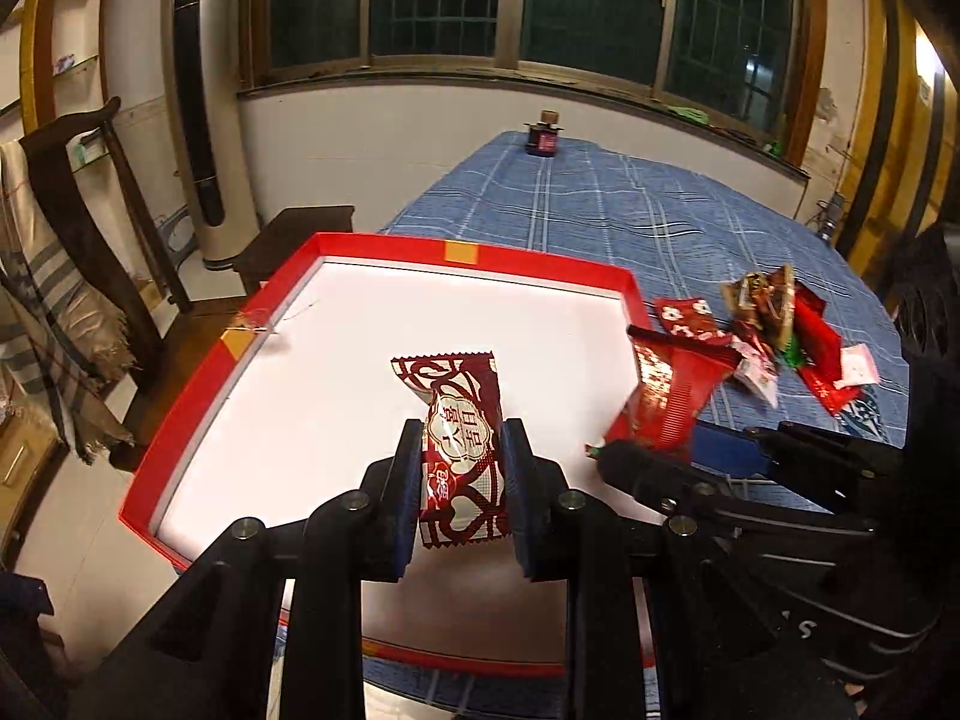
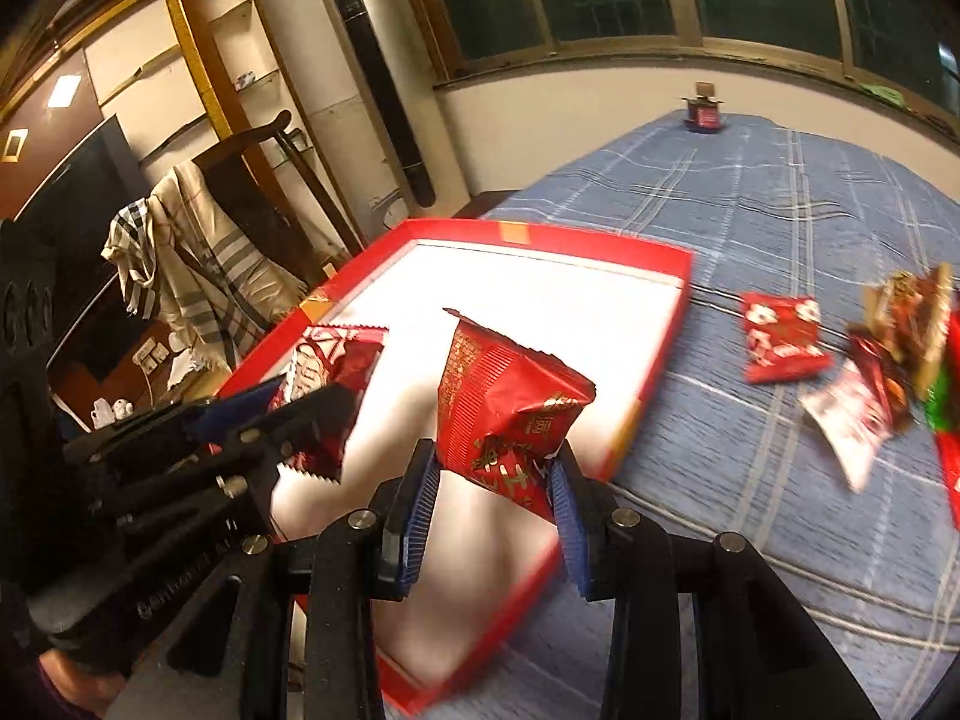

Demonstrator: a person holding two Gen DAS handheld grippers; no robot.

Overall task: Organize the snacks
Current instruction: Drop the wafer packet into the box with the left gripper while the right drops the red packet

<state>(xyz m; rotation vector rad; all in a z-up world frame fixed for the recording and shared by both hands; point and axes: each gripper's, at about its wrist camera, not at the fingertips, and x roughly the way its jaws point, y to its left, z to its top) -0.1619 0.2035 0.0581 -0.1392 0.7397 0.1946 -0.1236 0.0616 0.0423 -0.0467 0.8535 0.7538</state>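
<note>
Both tools carry snacks over the red tray (image 1: 540, 255): left tool (image 1: 461, 489) clamps a dark-red packet (image 1: 459, 438) lengthwise, pointing ahead; right tool (image 2: 493, 507) grips a red pouch (image 2: 510, 402) nearer the tray's right rim.

A: What stands beyond the table?
B: A tall air conditioner (image 1: 198, 114) against the white wall, left of the dark barred windows (image 1: 528, 0).

A: And at the left?
B: A dark wooden chair (image 1: 90, 216) with a striped scarf (image 2: 186, 252) draped over it. Behind it are glass shelves (image 2: 240, 48) in a gold-framed recess.

A: Anything on the table itself?
B: A blue checked cloth (image 1: 630, 210) covers it. At its far edge, near the wall, sits a small dark object (image 1: 543, 135), too small to identify.

A: Below?
B: A low dark stool (image 1: 300, 246) stands beside the table's left edge, near the air conditioner's base.
</note>
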